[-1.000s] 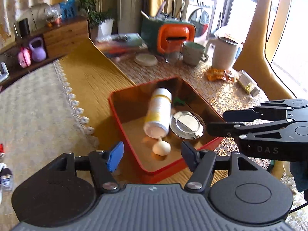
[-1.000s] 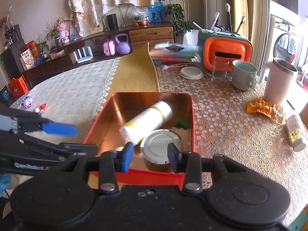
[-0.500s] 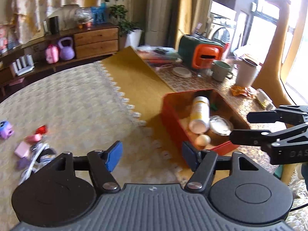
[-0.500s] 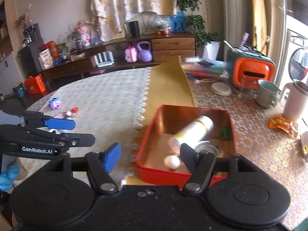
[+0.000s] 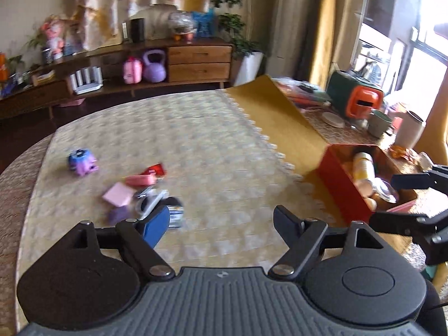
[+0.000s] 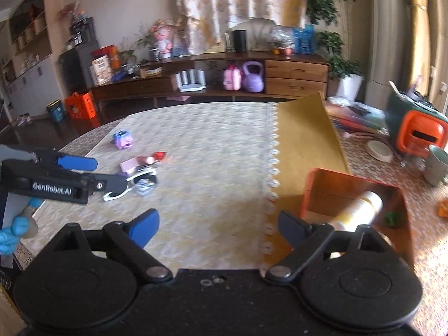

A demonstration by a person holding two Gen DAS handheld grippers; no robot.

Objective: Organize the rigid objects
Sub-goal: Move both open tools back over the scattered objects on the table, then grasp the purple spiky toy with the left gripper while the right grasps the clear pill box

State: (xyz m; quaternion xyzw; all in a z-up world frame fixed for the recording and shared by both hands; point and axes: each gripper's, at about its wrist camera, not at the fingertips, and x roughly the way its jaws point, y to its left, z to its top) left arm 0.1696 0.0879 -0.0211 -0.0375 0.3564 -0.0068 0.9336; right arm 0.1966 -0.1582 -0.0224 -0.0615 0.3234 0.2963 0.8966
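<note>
The left black two-finger claw [image 5: 222,222] fills the bottom of its own view, jaws opening with nothing between them. The right black two-finger claw [image 6: 218,225] does likewise, jaws opening and empty. A blue-gloved hand [image 6: 12,233] shows at the lower left edge.

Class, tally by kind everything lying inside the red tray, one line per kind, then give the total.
Bottle: 1
Egg: 1
Round metal lid: 1
Small green piece: 1
Total in the red tray: 4
</note>
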